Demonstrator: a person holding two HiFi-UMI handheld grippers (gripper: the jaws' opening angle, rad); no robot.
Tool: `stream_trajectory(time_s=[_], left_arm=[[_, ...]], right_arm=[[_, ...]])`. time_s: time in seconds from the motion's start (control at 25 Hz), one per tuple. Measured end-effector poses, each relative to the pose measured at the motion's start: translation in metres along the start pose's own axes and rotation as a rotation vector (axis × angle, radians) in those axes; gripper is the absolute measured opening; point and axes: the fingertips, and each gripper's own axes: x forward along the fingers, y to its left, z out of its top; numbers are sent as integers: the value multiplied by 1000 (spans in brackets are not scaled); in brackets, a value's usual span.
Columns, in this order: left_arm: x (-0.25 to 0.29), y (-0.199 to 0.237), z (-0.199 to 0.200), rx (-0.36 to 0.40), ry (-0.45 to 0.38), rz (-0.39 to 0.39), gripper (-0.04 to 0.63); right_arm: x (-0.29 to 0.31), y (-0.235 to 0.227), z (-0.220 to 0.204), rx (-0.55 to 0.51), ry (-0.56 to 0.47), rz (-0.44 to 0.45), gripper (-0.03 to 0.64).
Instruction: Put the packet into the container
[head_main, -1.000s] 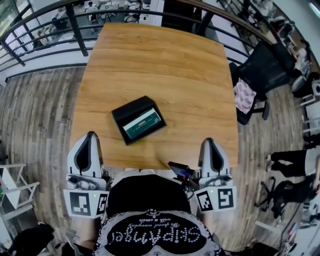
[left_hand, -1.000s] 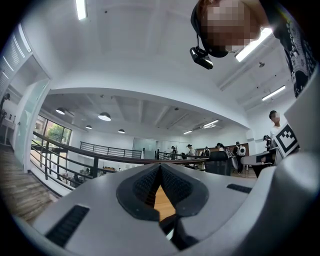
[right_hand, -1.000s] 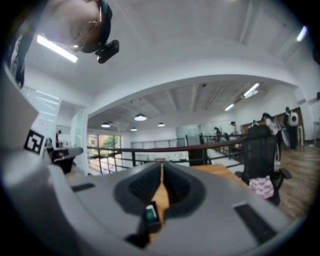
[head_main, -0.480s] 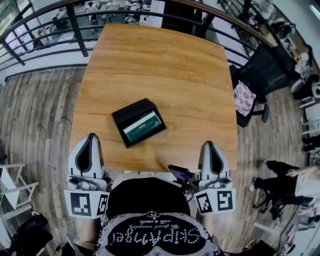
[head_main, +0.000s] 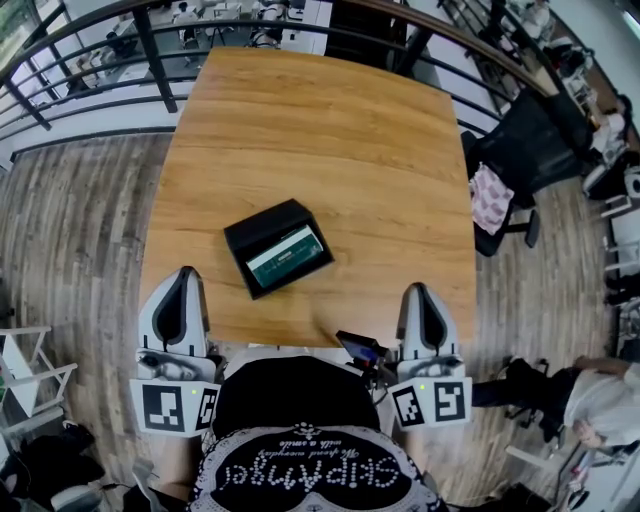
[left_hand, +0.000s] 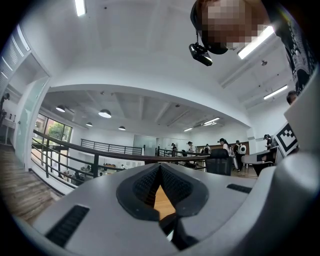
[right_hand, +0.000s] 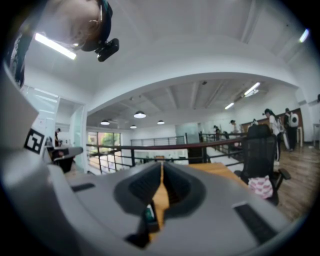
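Note:
A black container (head_main: 258, 226) lies on the wooden table (head_main: 330, 130), left of its middle. A green and white packet (head_main: 288, 252) rests inside it. My left gripper (head_main: 183, 273) hovers at the table's near edge, below and left of the container, shut and empty. My right gripper (head_main: 418, 290) sits at the near edge to the container's right, also shut with nothing between its fingers. In the left gripper view the jaws (left_hand: 160, 167) meet at the tips. In the right gripper view the jaws (right_hand: 161, 167) meet too, and a bit of the green packet (right_hand: 149, 215) shows below them.
A black office chair (head_main: 525, 135) with a pink cloth (head_main: 490, 195) stands off the table's right edge. A dark railing (head_main: 150, 45) runs behind the table. A person (head_main: 600, 400) is on the floor at lower right. A small dark device (head_main: 362, 347) sits at the near edge.
Both grippers and the container have stayed put. The person on the floor at the right has moved down toward the picture's lower right corner.

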Motion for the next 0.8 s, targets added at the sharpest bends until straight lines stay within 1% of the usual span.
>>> stream_trajectory(time_s=[0.8], left_arm=[[15,-1,1,1,9,-10,28]], right_arm=[[12,-3,1,-33,23,1,37]])
